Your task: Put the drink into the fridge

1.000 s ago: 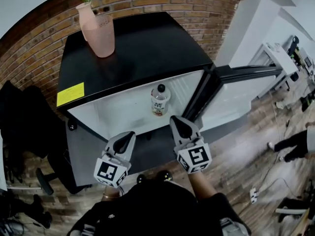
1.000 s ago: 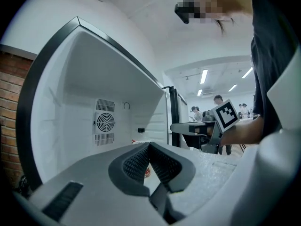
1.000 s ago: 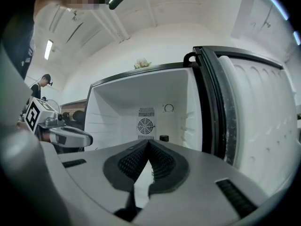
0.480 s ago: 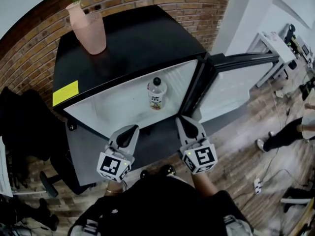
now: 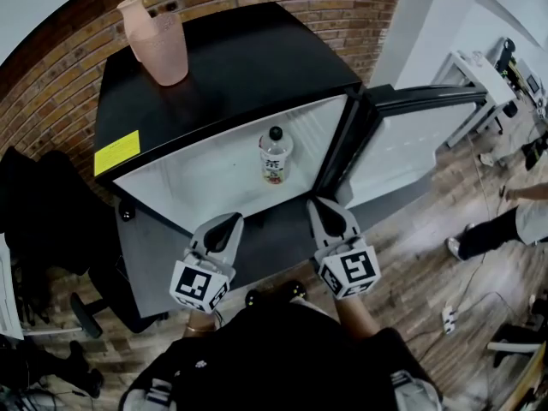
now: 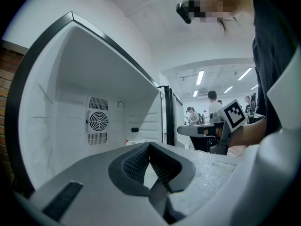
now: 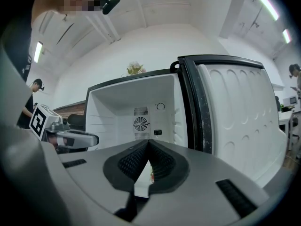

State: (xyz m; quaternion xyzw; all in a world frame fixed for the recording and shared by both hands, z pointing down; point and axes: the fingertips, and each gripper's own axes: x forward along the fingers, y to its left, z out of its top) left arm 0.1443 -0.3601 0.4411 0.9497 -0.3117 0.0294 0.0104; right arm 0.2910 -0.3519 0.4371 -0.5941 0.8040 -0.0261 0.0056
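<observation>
Drink bottle, black-capped, standing upright inside the open fridge, right of centre on its white floor. The fridge door is swung wide at the right. Left gripper and right gripper are level before the opening, clear of the bottle, each with jaws closed tip to tip on nothing. A pink vase stands on the fridge top.

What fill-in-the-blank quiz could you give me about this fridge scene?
1. The bottle stands ____ the fridge.
2. The fridge's door is ____.
3. The vase on top is coloured ____.
4. The left gripper and right gripper each hold ____.
Missing words: inside, open, pink, nothing.
</observation>
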